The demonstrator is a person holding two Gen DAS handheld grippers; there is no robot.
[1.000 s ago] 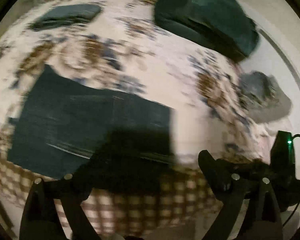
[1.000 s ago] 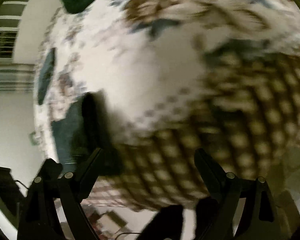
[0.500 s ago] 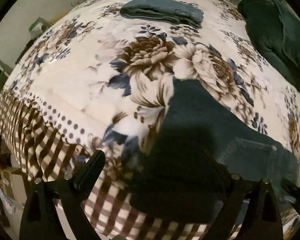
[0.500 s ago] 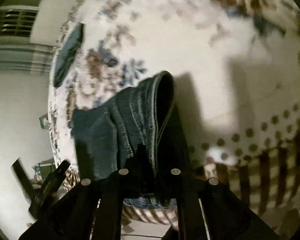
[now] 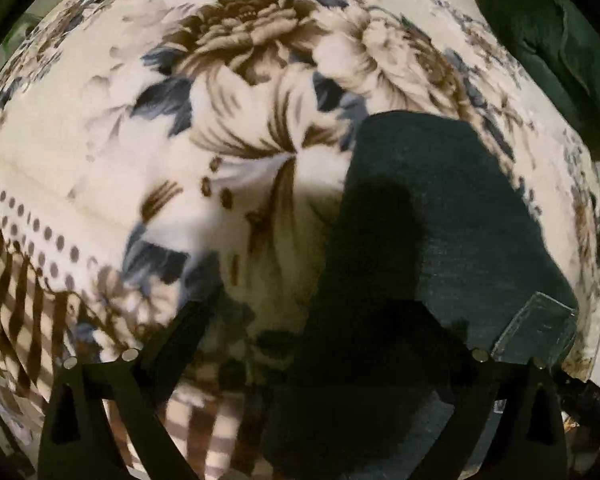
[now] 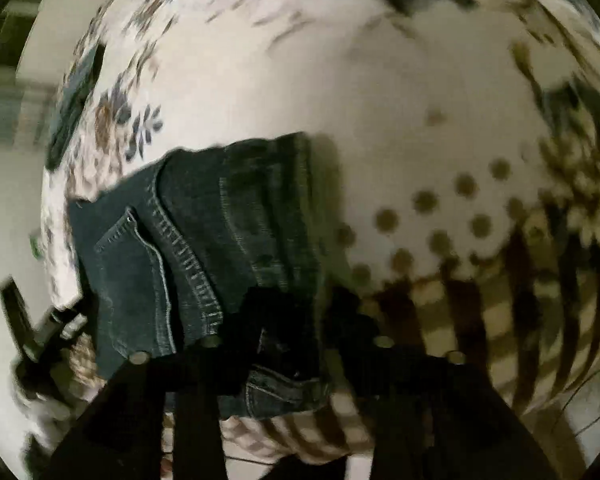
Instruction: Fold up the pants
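We see the dark blue denim pants [image 5: 432, 208] lying folded on the cream floral blanket [image 5: 100, 128] of the bed, near its checked edge. Our left gripper [image 5: 312, 320] hovers with fingers spread wide; its right finger is lost in shadow. Our right gripper [image 6: 296, 316] is pinched on the pants' seamed edge [image 6: 276, 240], though blur hides the contact.

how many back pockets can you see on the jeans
1: a stitched back pocket on the left part of the folded jeans in the right wrist view. Any second pocket may be hidden in the fold or behind the right hand-held gripper.
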